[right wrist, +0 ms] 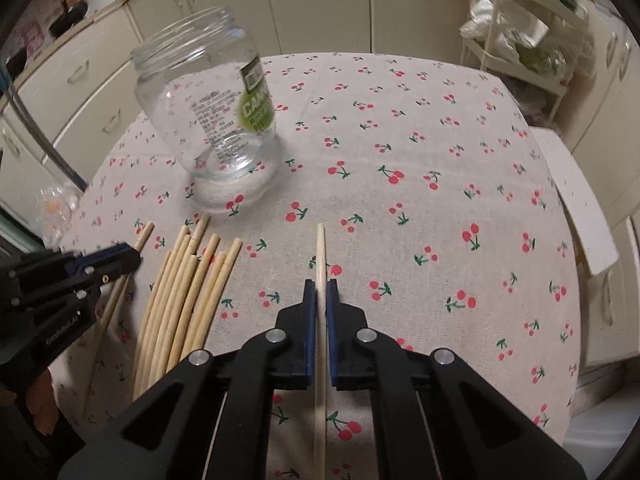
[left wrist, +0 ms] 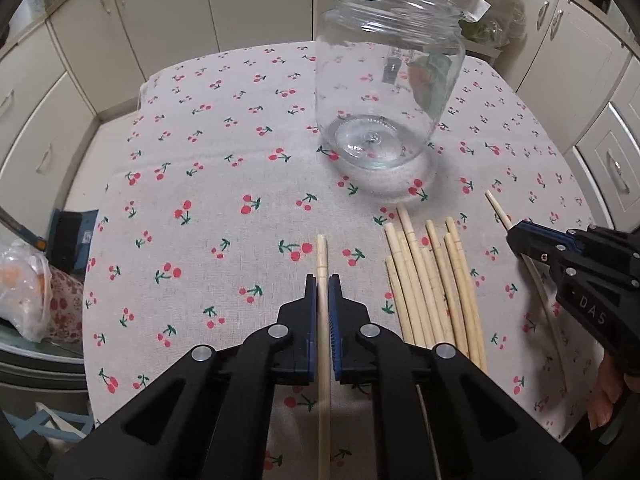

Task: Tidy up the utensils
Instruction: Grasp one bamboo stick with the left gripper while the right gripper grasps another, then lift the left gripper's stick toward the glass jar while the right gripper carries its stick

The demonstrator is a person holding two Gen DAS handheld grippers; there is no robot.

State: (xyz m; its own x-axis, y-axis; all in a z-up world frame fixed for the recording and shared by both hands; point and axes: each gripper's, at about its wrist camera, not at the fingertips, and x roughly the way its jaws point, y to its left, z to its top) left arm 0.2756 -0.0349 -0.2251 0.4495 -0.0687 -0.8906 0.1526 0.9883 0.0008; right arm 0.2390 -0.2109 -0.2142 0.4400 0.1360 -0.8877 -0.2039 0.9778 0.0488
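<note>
A pile of several pale wooden chopsticks (left wrist: 434,284) lies on the cherry-print tablecloth (left wrist: 224,184); it also shows in the right wrist view (right wrist: 188,292). An empty clear glass jar (left wrist: 386,76) stands upright beyond the pile; the right wrist view shows it too (right wrist: 212,120). My left gripper (left wrist: 323,284) is shut on one chopstick (left wrist: 322,252), left of the pile. My right gripper (right wrist: 320,288) is shut on another chopstick (right wrist: 320,252), right of the pile. Each gripper shows in the other's view, the right (left wrist: 516,232) and the left (right wrist: 134,256).
Cream cabinets (left wrist: 80,52) surround the table. A plastic bag with orange contents (left wrist: 24,292) and a blue-black object (left wrist: 72,240) lie off the table's left edge. A white wire rack with bags (right wrist: 516,40) stands behind the table's right side.
</note>
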